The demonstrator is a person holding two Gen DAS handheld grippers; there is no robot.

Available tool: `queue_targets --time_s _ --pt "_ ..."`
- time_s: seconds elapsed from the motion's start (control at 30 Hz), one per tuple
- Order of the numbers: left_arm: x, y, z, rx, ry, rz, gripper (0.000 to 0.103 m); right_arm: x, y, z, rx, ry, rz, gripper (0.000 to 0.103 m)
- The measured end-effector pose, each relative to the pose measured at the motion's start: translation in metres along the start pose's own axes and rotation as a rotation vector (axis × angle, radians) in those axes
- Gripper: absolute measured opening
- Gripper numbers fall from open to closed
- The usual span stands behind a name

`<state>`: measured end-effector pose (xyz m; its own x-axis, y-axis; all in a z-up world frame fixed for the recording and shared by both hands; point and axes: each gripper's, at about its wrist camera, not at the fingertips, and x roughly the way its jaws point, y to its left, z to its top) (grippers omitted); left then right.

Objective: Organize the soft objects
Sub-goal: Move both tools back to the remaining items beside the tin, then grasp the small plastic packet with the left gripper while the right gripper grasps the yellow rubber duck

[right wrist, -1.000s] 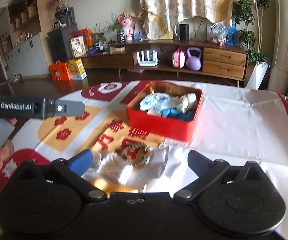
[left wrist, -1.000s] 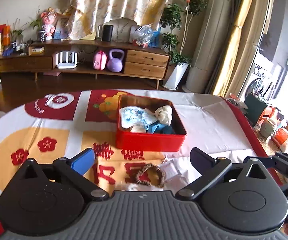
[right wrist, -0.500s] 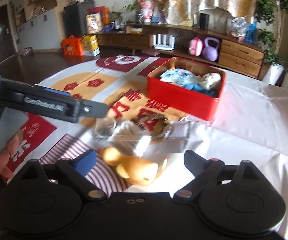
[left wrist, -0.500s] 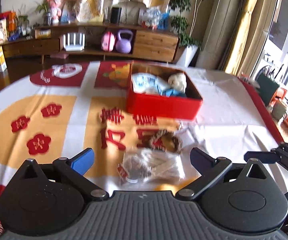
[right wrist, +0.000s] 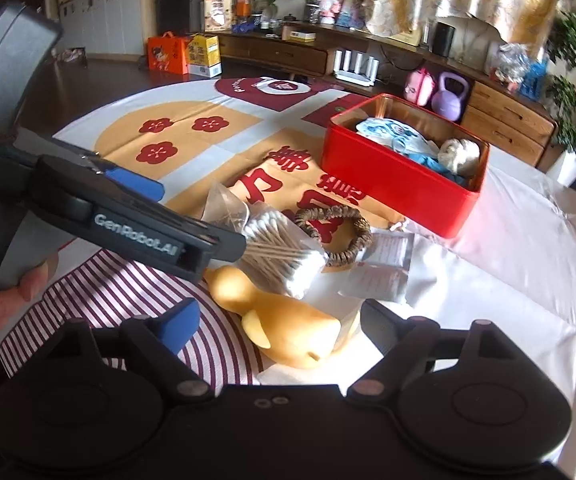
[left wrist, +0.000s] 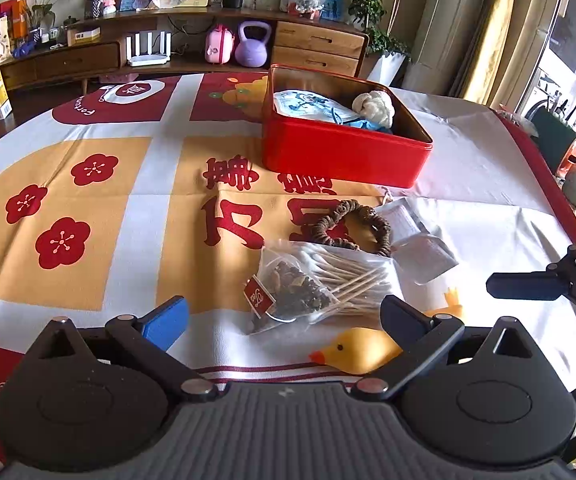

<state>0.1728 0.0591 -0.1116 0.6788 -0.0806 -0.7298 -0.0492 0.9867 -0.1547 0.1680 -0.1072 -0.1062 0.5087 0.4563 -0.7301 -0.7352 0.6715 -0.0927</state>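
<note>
Covering the surface (left wrist: 488,168): a white cloth printed with red and orange shapes. Behind it, a living room with a low wooden sideboard (left wrist: 312,46), a purple kettlebell (left wrist: 253,45), potted plants and yellow curtains. Sitting on the cloth, a red tin (left wrist: 340,152) holding a blue-white cloth and a cream plush (left wrist: 374,107). Nearer, clustered together: brown scrunchie (left wrist: 354,226), bag of cotton swabs (left wrist: 344,276), tea bag (left wrist: 292,296), paper sachets, and yellow rubber duck (right wrist: 288,328). Left tool (left wrist: 284,320) spread wide, hovering over swabs and tea bag, gripping nothing. Right tool (right wrist: 280,322) closing (pads not yet pressing), duck between its fingers.
</note>
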Motion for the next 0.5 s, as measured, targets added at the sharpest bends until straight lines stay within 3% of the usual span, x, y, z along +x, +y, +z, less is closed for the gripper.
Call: queue_targets --time_s 0.5 --pt "0.023 0.009 0.006 0.011 0.005 0.001 0.102 0.027 -0.004 -0.009 -0.021 0.073 0.007 0.069"
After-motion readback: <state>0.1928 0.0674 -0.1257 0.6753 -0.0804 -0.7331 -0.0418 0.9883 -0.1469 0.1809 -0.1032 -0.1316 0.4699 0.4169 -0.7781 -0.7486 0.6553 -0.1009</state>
